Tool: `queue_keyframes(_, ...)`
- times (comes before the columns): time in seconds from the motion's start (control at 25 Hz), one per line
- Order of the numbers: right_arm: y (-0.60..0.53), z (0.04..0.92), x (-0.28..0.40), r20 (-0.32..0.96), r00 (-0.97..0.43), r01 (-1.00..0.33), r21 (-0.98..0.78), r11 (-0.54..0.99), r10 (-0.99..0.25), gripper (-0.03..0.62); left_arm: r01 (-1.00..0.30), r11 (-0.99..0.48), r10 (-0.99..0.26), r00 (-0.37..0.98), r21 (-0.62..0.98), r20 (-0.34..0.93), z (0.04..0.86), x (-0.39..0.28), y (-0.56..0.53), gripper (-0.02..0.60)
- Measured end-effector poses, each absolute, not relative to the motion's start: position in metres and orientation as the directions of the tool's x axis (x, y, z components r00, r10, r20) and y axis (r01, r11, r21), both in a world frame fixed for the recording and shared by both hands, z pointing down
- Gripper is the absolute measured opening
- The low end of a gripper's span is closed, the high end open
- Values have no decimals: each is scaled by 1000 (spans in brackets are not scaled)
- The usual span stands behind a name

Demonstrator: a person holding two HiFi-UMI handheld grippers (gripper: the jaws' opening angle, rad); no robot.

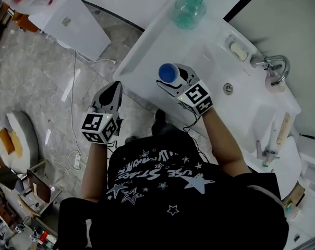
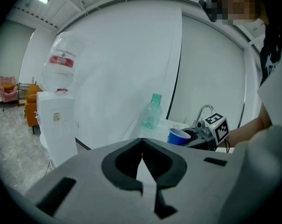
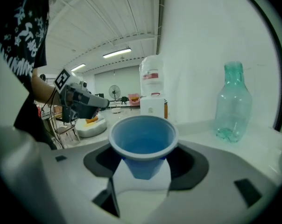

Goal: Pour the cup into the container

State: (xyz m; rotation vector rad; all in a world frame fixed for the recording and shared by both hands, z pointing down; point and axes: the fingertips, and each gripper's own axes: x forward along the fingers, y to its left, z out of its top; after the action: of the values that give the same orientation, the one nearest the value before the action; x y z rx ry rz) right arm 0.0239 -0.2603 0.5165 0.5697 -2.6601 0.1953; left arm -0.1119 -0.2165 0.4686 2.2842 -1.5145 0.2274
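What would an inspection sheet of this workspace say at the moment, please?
Surface: white counter with a sink.
Job's things: blue cup upright, seems to hold liquid; teal bottle upright at the counter's far end, uncapped.
Clutter: soap beside the faucet.
Grippers: right tool closed on the blue cup's sides; left tool shut, empty, off the counter's edge, over the floor.
Cables: white cable along the floor; dark lead from the right tool.
Surroundings: water dispenser and a floor cushion to the left.
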Motion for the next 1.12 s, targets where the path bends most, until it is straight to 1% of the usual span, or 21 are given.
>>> queue_keyframes(0.28, -295, 454, 59, 398, -799, -516, -71, 854, -450, 291, -894, -392, -848, 442, 218, 291, 444, -107, -236, 9)
queue_keyframes(0.48, -318, 410, 84, 391, -763, -574, -46, 818, -514, 293, -864, -433, -838, 491, 257, 239, 420, -99, -257, 9)
queue_keyframes(0.76, -353, 365, 115, 390, -747, -608, -73, 791, -539, 291, -819, -510, -794, 566, 263, 222, 393, -74, -298, 9)
queue_keyframes(1.12, -415, 329, 142, 399, -724, -642, -91, 761, -563, 290, -807, -534, -786, 584, 251, 205, 365, -60, -361, 9)
